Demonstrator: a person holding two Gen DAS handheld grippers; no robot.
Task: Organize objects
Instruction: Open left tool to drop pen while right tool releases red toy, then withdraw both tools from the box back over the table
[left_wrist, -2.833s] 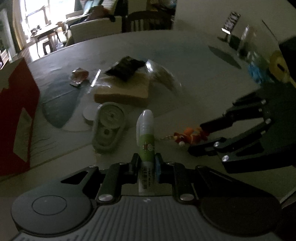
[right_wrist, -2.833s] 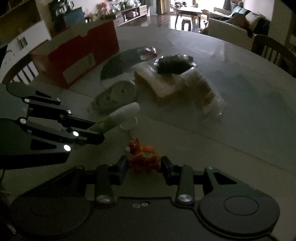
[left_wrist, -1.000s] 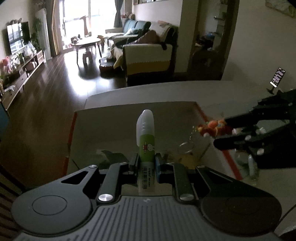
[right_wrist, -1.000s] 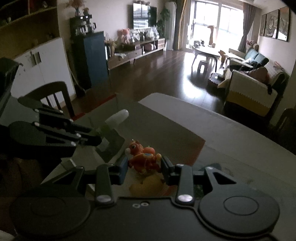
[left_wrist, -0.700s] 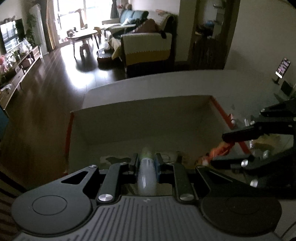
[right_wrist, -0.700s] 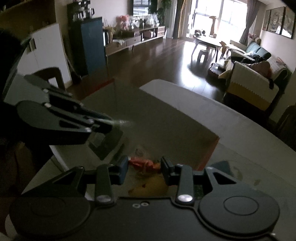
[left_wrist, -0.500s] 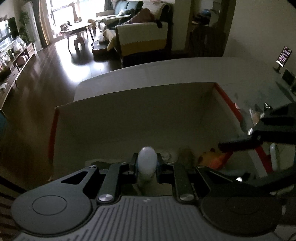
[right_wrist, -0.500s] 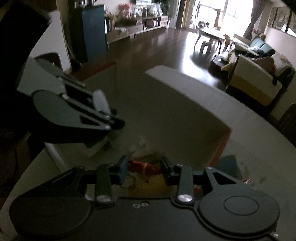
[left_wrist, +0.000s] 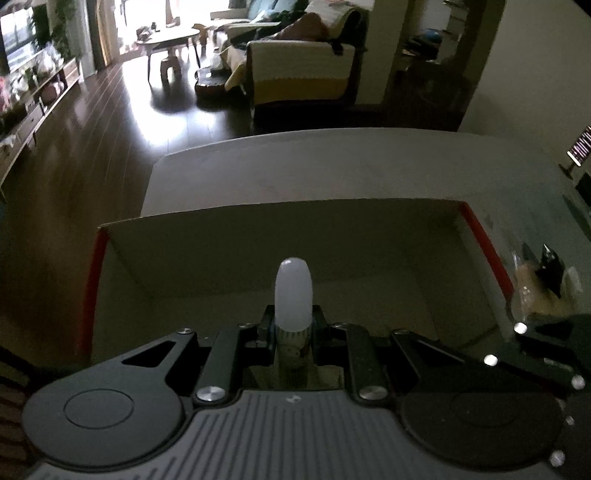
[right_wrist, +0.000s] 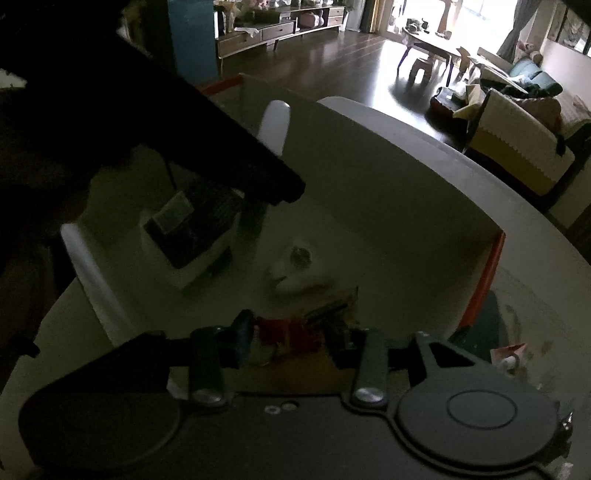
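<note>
left gripper (left_wrist: 293, 328): we see both fingers clamped on the tube (left_wrist: 293, 300), which stands nearly upright between them, white cap up, over the open box.
tube: cap end points at the far wall of the box; in the right wrist view we catch the same white cap (right_wrist: 274, 127) sticking up behind the dark body of the left gripper (right_wrist: 273, 194), above the box's left part.
right gripper (right_wrist: 290, 338): fingers pressed against the red-orange toy keychain (right_wrist: 288, 334), low inside the box near its near-right corner; we take it as clamped on the toy.
toy keychain: very dark and blurred, we only make out red between the pads, with a yellowish item just under it that we cannot identify.
box (left_wrist: 484, 243): cardboard, red outside edges, pale inner walls, sits at the table edge closest to the living room; open top.
box contents: a white block with a dark screen-like face (right_wrist: 188, 236) by the left wall; a small white round-ish piece (right_wrist: 299, 267) near the middle of the floor.
table (left_wrist: 369, 166): pale top, runs beyond the far wall of the box; clear bagged items (left_wrist: 535, 280) lie on it just outside the box's right wall.
background: sofa (left_wrist: 303, 74) and coffee table (left_wrist: 168, 40) across a dark wood floor.
</note>
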